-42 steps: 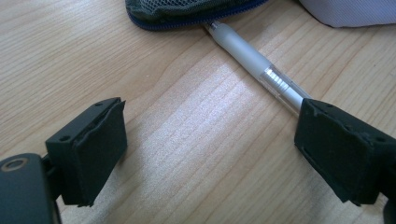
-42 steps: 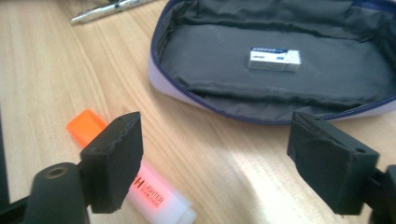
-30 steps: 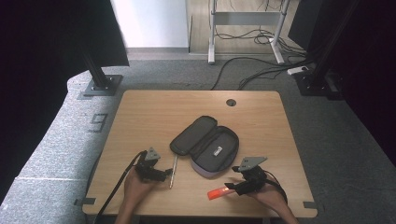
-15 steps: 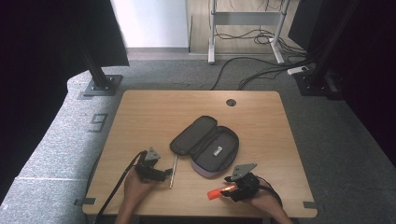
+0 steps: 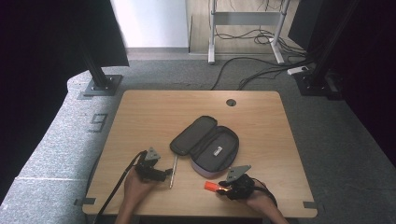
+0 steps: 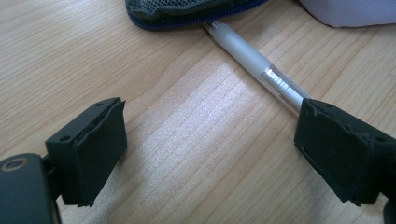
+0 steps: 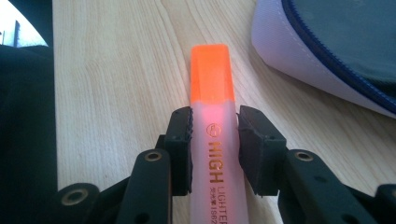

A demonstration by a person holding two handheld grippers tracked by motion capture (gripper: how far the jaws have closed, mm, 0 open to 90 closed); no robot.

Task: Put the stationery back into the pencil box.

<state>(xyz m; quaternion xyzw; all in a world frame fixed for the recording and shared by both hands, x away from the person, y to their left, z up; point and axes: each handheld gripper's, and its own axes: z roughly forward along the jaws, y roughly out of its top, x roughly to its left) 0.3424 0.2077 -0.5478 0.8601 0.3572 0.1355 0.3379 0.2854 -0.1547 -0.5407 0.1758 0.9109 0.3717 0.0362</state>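
R gripper: jaws just closed on orange highlighter, near table's front edge beside open pencil case; its rear end cut off. L gripper: jaws wide, nothing between; silver pen tip hidden under case.

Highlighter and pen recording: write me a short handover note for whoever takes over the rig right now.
Right gripper: its fingers have just been closing and now clamp the orange highlighter, low over the table's near edge, beside the case.
Left gripper: open, fingers wide apart, low over the table, with the grey pen running past its one finger, not gripped.
Pencil case: unzipped and lying open mid-table; the pen's far end reaches its edge.
Done: highlighter grasped.
Left, probably: put the highlighter in the case, then grip the pen and add it.
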